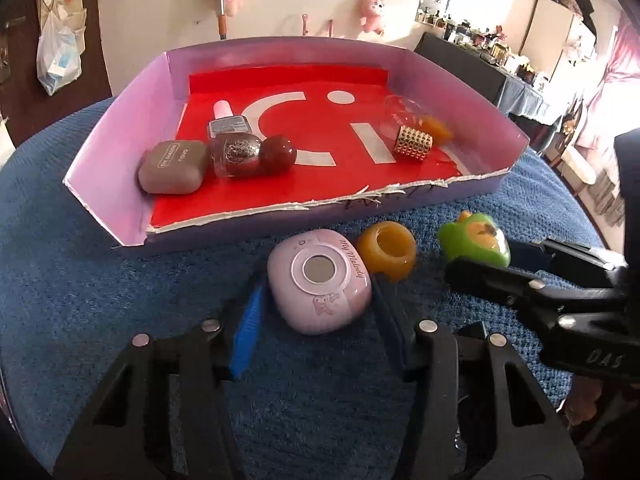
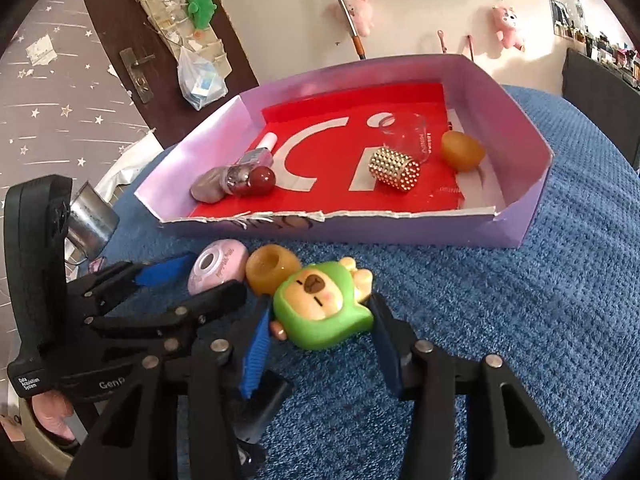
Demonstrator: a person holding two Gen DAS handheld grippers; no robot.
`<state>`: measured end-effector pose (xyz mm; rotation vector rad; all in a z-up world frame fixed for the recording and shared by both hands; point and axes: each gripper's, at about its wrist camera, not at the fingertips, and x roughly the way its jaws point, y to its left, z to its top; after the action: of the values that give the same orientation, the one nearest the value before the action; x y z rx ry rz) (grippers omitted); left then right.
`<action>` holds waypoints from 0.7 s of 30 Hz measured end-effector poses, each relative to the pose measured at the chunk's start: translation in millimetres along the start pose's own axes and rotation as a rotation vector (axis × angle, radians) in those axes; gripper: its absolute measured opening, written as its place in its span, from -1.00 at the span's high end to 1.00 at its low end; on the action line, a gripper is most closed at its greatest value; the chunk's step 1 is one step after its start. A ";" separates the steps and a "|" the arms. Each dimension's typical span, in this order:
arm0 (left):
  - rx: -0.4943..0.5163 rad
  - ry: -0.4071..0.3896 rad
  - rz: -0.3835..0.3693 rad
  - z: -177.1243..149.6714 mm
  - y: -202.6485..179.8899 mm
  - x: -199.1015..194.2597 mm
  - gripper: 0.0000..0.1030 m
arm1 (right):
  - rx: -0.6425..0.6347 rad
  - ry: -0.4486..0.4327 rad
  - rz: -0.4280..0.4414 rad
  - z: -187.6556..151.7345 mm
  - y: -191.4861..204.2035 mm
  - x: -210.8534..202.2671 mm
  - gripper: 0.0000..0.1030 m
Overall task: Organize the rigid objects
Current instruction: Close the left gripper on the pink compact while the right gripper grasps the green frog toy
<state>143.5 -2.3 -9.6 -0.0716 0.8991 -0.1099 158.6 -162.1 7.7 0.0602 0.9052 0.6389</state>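
Observation:
A pink "My Melody" case (image 1: 319,285) lies on the blue cloth between the fingers of my left gripper (image 1: 316,312), which is open around it; it also shows in the right wrist view (image 2: 218,266). A green bear toy (image 2: 324,306) lies between the fingers of my right gripper (image 2: 320,340), open around it; it also shows in the left wrist view (image 1: 474,240). An amber ring-shaped piece (image 1: 387,255) sits between the two. The purple box (image 1: 104,184) with red lining holds a grey case (image 1: 173,167), glass bottles (image 1: 236,148), a gold studded cylinder (image 1: 414,144) and an amber ball (image 2: 463,151).
The box stands on a round table with a blue cloth (image 2: 540,320). Its torn front wall (image 1: 320,204) faces me. A metal cup (image 2: 92,220) stands off the table's left edge. A wall with plush toys is behind the box.

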 end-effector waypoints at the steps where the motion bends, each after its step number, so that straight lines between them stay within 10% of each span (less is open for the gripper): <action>1: 0.009 -0.003 0.005 -1.1 -1.6 -0.5 0.04 | 0.000 -0.007 0.001 -0.2 0.2 -3.0 0.03; 21: 0.011 -0.112 -0.022 -21.5 -6.2 -63.5 0.04 | -0.053 -0.104 0.037 -1.8 27.4 -52.5 0.03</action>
<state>87.1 -0.8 27.1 -0.0768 0.7855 -0.1305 120.4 -168.5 52.5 0.0627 0.7885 0.6877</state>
